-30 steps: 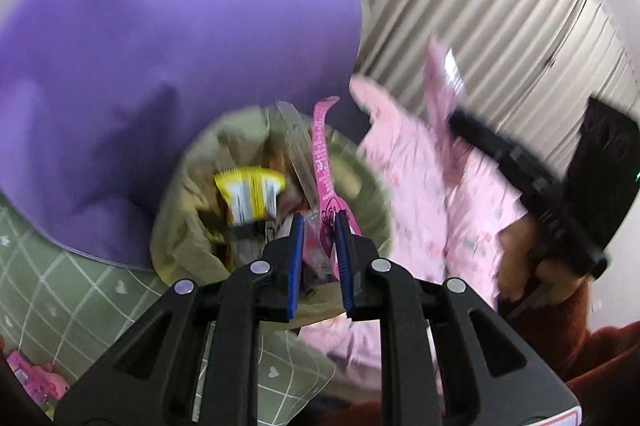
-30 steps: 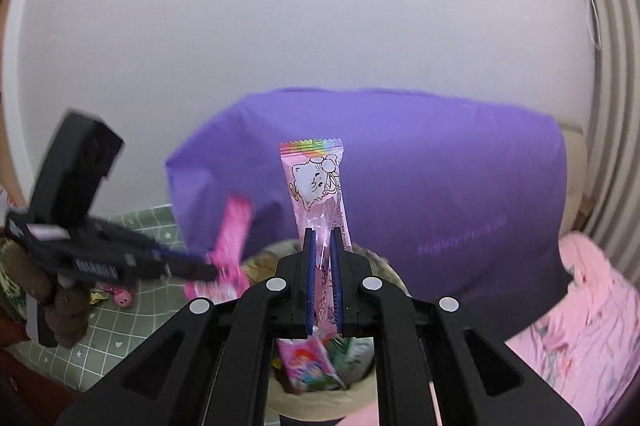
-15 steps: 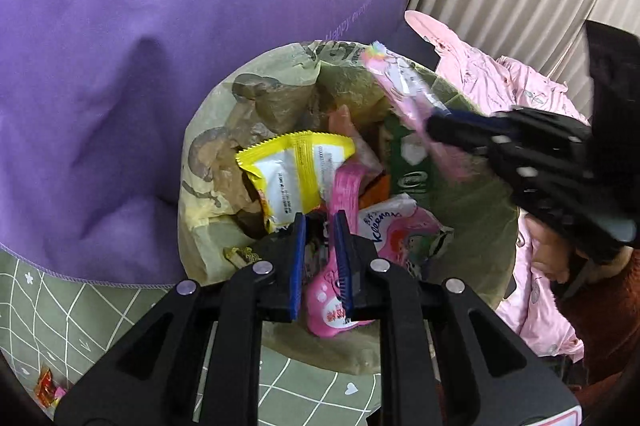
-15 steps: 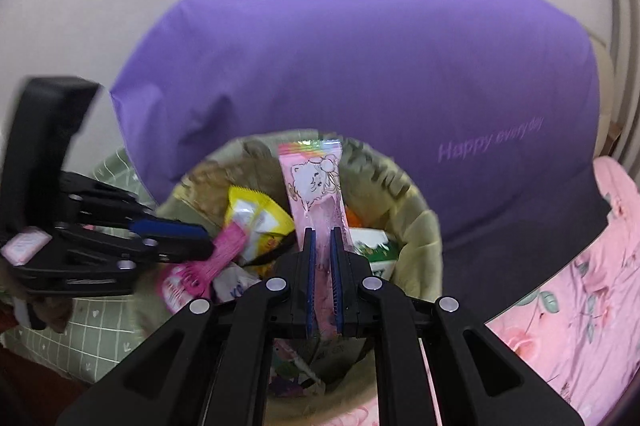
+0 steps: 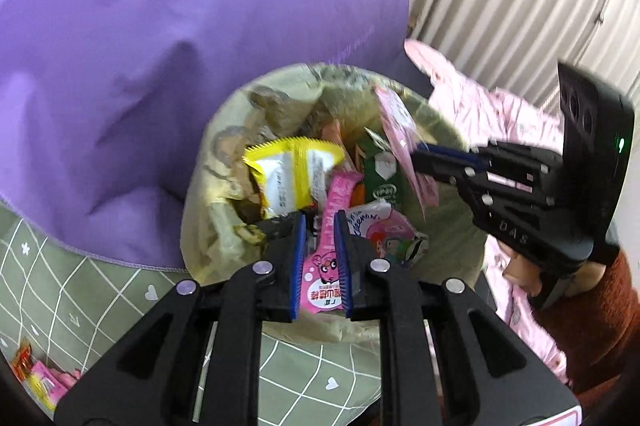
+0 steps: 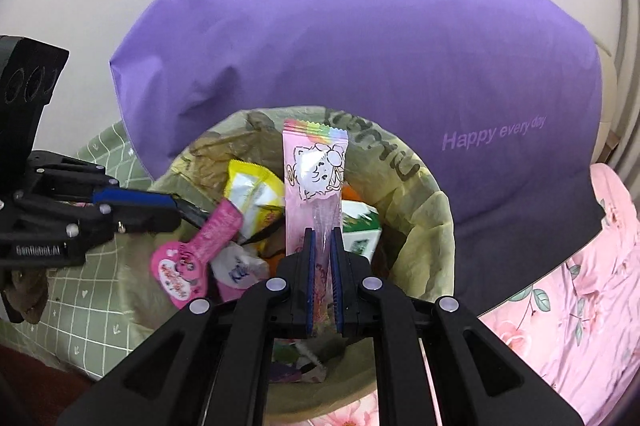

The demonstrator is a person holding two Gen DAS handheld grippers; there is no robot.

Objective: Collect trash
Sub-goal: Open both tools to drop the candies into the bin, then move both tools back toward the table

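1. My left gripper point(image 5: 320, 226) is clamped on a magenta lollipop-shaped wrapper point(image 5: 328, 258), held over the open trash bin point(image 5: 200, 226).
2. My right gripper point(image 6: 322, 238) is pinched tight on a long pale-pink candy wrapper point(image 6: 314, 165), also above the bin's mouth.
3. The bin, lined with an olive bag, holds a yellow snack packet point(image 5: 292, 169) and a green carton point(image 6: 358, 226).
4. A purple pillow point(image 6: 360, 45) sits behind it.

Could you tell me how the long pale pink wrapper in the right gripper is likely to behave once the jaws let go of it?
The pale pink wrapper stands upright above the right gripper, so it seems fairly stiff yet light. It looks like thin, glossy film, probably slippery. Released over the lined bin, it would likely flutter or tip rather than drop straight.
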